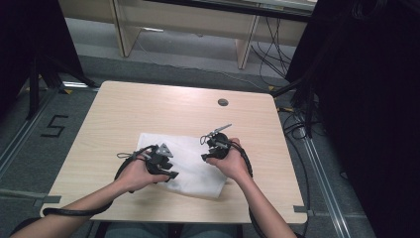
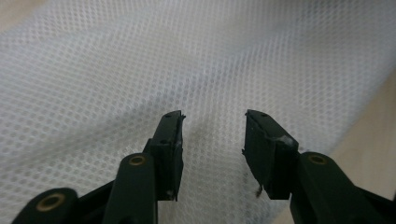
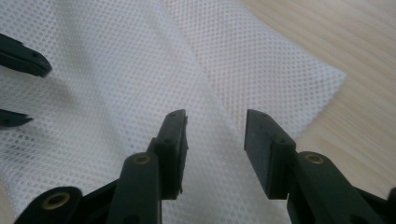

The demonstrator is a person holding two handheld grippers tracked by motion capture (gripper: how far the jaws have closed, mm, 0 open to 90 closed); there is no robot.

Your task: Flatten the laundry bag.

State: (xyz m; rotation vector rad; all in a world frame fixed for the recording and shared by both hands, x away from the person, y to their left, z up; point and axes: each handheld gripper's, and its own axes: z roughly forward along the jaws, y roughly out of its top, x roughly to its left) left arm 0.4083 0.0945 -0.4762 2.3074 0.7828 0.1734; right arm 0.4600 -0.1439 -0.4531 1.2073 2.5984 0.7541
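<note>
White mesh cloth [image 1: 183,163] is lying mid-desk [image 1: 124,109], looking soft, light and floppy, best pinched at an edge, while the left gripper [image 2: 213,123] and right gripper [image 3: 215,122] are hovering over it, jaws apart.

You're in a lab-like recording space. Black curtains [image 1: 366,124] flank your table [image 1: 148,106]. Cables [image 1: 270,52] and tape marks [image 1: 53,126] cross the floor.

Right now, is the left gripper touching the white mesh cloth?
Cannot tell. In the left gripper view the left gripper has its jaws open just over the white mesh cloth, with nothing between them, but neither contact nor a gap shows plainly.
</note>
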